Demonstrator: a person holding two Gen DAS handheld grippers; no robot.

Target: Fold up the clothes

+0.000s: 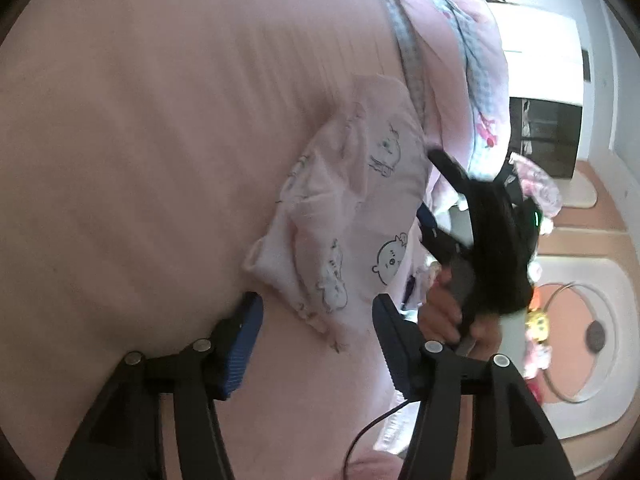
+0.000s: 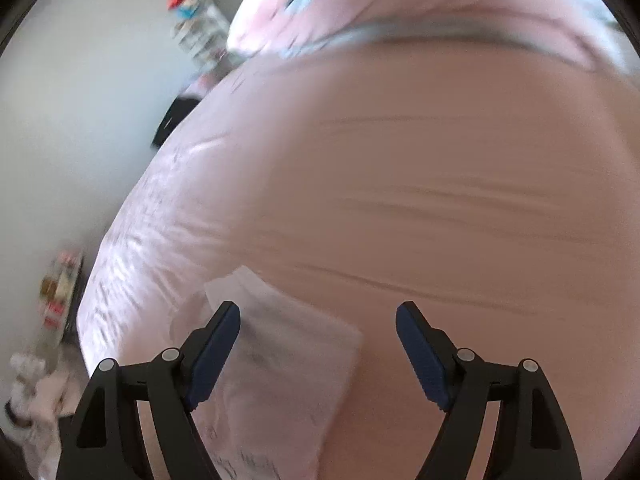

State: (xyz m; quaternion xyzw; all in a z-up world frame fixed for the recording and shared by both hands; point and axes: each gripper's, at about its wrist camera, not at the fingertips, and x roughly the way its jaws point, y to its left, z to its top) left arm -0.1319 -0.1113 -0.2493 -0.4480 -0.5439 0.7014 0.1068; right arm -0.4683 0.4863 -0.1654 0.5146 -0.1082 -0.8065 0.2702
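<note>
Pink bedsheet (image 1: 140, 140) is carrying the printed garment (image 1: 352, 208), lying crumpled just ahead of the left gripper (image 1: 318, 344), long axis running away from it. Both grippers are standing apart, empty; the right gripper (image 2: 318, 354) is hovering over the garment's edge.

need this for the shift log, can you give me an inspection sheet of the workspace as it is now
surface: pink bed sheet, lightly creased
job's things: pale pink printed garment, crumpled on the sheet
clutter: patterned quilt bunched at the bed's edge
grippers: left hand-held gripper open over the garment; right hand-held gripper open, gripping nothing
cables: thin dark cable by the left hand-held gripper
surroundings: floor mat with toys, white wall
</note>
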